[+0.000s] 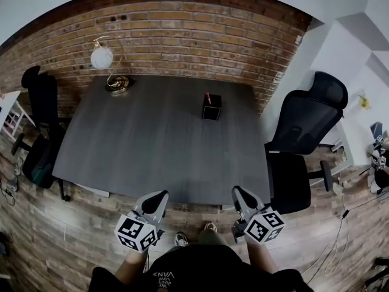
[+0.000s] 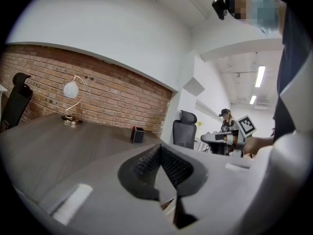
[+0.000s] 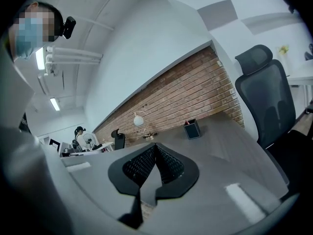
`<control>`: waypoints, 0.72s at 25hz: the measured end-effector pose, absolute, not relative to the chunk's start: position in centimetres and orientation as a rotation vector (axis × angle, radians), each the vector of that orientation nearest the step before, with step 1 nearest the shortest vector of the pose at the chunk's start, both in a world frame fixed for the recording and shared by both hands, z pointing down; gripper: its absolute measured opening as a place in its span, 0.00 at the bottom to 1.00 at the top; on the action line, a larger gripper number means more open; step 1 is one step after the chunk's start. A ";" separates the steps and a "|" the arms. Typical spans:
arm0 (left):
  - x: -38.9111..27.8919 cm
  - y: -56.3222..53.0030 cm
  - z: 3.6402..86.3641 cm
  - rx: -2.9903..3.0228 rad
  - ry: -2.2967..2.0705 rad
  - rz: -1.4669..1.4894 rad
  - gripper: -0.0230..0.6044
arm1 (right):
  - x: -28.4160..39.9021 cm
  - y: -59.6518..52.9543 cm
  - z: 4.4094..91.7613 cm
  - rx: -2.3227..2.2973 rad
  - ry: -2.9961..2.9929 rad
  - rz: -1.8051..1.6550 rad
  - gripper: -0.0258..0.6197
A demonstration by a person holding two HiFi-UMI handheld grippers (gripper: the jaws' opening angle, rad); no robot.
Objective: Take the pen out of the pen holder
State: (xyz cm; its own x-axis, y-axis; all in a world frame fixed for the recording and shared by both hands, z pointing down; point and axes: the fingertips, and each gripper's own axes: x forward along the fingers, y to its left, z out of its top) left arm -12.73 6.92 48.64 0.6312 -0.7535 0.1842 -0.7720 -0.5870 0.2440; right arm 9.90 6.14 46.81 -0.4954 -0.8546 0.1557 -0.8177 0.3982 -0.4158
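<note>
A black square pen holder point(image 1: 211, 107) stands on the far right part of the dark grey table point(image 1: 152, 145), with a red-capped pen point(image 1: 208, 97) sticking out of it. Both grippers hang at the table's near edge, far from the holder. My left gripper point(image 1: 161, 196) and my right gripper point(image 1: 237, 191) are both shut with nothing between the pads. The left gripper view has the holder point(image 2: 138, 135) small beyond the closed left gripper point(image 2: 160, 149). Past the closed right gripper point(image 3: 155, 147), the right gripper view has the pen holder point(image 3: 192, 129) near the brick wall.
A globe lamp point(image 1: 102, 57) on a brass base stands at the table's far left corner. A black office chair point(image 1: 304, 132) sits at the table's right side, another point(image 1: 36, 120) at its left. A brick wall point(image 1: 182, 29) runs behind. A person point(image 2: 226, 121) stands in the far room.
</note>
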 end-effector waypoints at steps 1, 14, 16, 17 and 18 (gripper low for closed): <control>-12.7 6.6 48.8 2.551 -1.228 0.090 0.12 | 9.9 5.6 46.8 -1.532 2.558 -0.687 0.04; -9.4 -0.4 47.7 2.521 -1.331 0.097 0.12 | 12.2 -3.2 47.6 -1.408 2.615 -0.713 0.04; -8.2 -1.6 47.5 2.519 -1.343 0.092 0.12 | 13.0 -4.6 47.7 -1.386 2.632 -0.716 0.04; -7.5 -2.2 47.5 2.518 -1.349 0.090 0.12 | 13.5 -5.3 47.8 -1.375 2.640 -0.715 0.04; -6.9 -2.8 47.5 2.516 -1.356 0.088 0.12 | 14.0 -6.0 47.8 -1.364 2.649 -0.712 0.04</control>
